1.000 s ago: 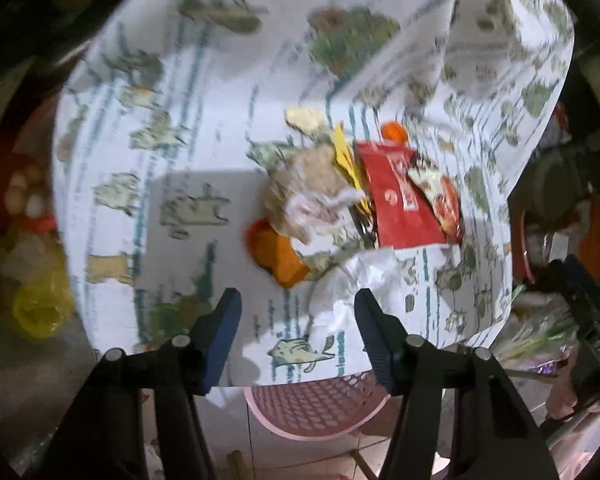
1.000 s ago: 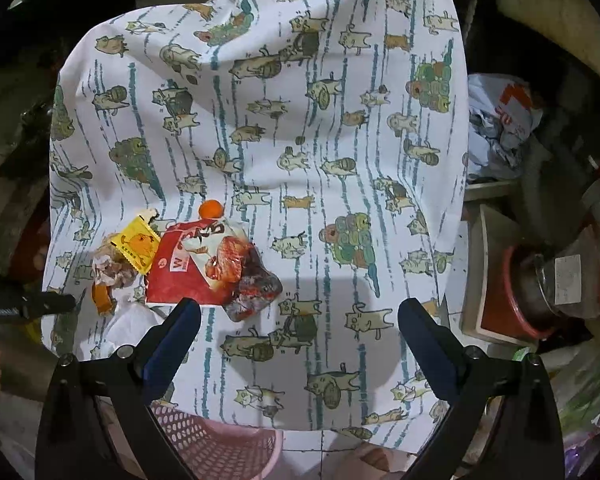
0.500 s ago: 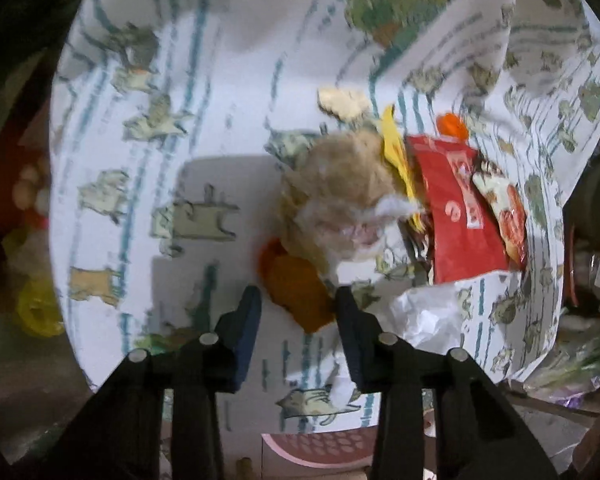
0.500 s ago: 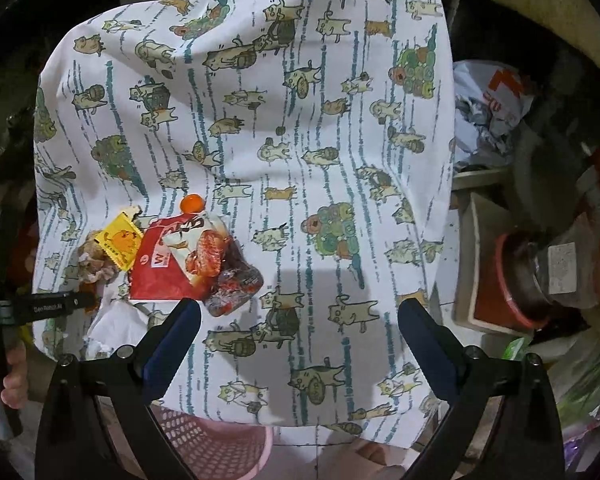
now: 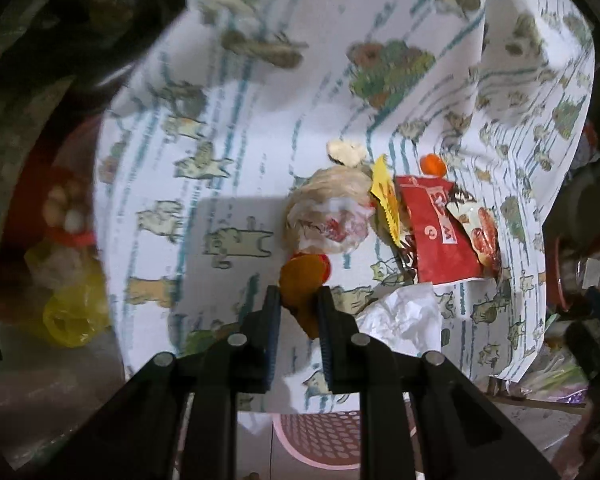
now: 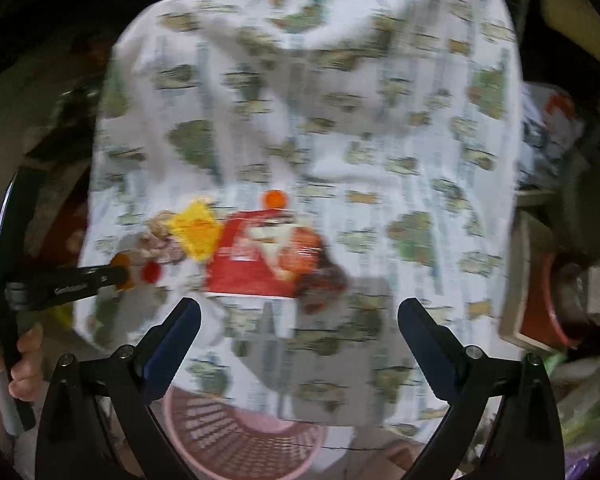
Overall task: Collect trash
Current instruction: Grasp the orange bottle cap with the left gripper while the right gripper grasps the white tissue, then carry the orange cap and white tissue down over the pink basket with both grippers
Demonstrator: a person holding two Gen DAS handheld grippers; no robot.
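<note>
Left tool pinches orange scrap at edge of trash pile

The left tool point(image 5: 296, 304), jaws drawn narrow, grips an orange peel-like scrap point(image 5: 302, 280) on the cat-print cloth covering the surface point(image 5: 228, 184). Just beyond lie a crumpled plastic wrap point(image 5: 328, 216), yellow sachet point(image 5: 386, 200) and red snack packet point(image 5: 436, 232). The right tool point(image 6: 298, 312) hovers wide and empty, the packet just ahead; a pink basket point(image 6: 240, 436) sits below

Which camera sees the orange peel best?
The left wrist view: the orange peel sits sharp and close, pinched in the left gripper. The right wrist view shows only a blurry orange bit at its left edge.
</note>
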